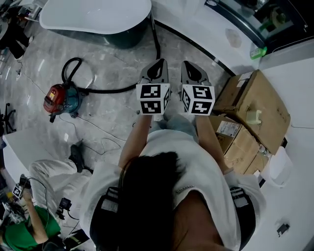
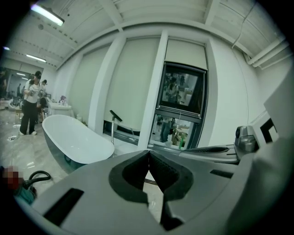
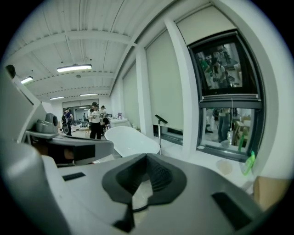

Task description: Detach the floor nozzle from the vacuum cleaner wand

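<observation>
The vacuum cleaner's red and teal canister [image 1: 61, 98] stands on the grey floor at the left, and also shows low at the left of the left gripper view [image 2: 20, 188]. Its black hose [image 1: 110, 90] runs right, passes under my left gripper and goes on up toward the bathtub. I cannot make out a wand or floor nozzle in any view. My left gripper [image 1: 157, 63] [image 2: 148, 153] and right gripper [image 1: 190, 64] [image 3: 146, 158] are side by side in the air in front of me. Both are shut and hold nothing.
A white bathtub [image 1: 93, 14] [image 2: 73, 140] [image 3: 131, 140] stands ahead, with a black floor tap [image 3: 160, 121] beside it. Cardboard boxes [image 1: 255, 103] are stacked at the right. A person in green [image 1: 29, 230] crouches at the lower left. Other people stand far off.
</observation>
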`<state>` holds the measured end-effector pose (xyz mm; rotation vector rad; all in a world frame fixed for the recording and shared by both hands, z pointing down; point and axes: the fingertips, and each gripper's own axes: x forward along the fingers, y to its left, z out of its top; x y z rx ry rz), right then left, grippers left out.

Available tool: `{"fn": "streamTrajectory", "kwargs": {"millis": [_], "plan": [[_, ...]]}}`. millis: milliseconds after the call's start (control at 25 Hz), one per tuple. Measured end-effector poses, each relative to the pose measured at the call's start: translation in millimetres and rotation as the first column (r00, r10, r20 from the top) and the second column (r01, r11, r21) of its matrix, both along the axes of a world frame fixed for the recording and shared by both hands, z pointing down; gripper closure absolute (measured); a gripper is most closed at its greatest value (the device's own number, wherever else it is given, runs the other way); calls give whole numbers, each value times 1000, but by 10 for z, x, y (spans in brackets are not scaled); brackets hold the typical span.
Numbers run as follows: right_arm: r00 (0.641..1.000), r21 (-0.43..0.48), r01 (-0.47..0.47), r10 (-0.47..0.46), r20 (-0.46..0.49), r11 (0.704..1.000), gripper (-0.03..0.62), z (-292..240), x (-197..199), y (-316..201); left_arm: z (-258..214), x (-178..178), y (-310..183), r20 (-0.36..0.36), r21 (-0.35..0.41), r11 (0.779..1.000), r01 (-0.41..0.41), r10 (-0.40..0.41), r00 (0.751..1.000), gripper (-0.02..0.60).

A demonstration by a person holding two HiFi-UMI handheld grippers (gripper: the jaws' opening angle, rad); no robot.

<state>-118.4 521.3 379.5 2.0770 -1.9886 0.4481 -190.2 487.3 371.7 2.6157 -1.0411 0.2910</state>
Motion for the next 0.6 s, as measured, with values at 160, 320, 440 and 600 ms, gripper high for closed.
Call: {"fn": "streamTrajectory", "kwargs": {"millis": [160, 320, 440, 600], "plan": [[1000, 6, -1, 1, 8, 1000, 579, -30, -101, -95, -31, -121, -83, -3, 7, 1000, 6, -6, 1000, 577], [1000, 12, 20, -20, 2, 1000, 579, -77, -188, -200, -62, -191, -165, -14, 9, 1000, 21, -21, 1000, 577], [999, 14, 40, -40, 2, 999, 579, -77, -250, -271, -47, -232, -211, -11, 8, 1000, 28, -28, 1000, 577], [998, 17, 63, -63, 4, 998, 579, -58, -295, -345, -23, -262, -271, -4, 7, 999, 41, -41, 999, 577]]}}
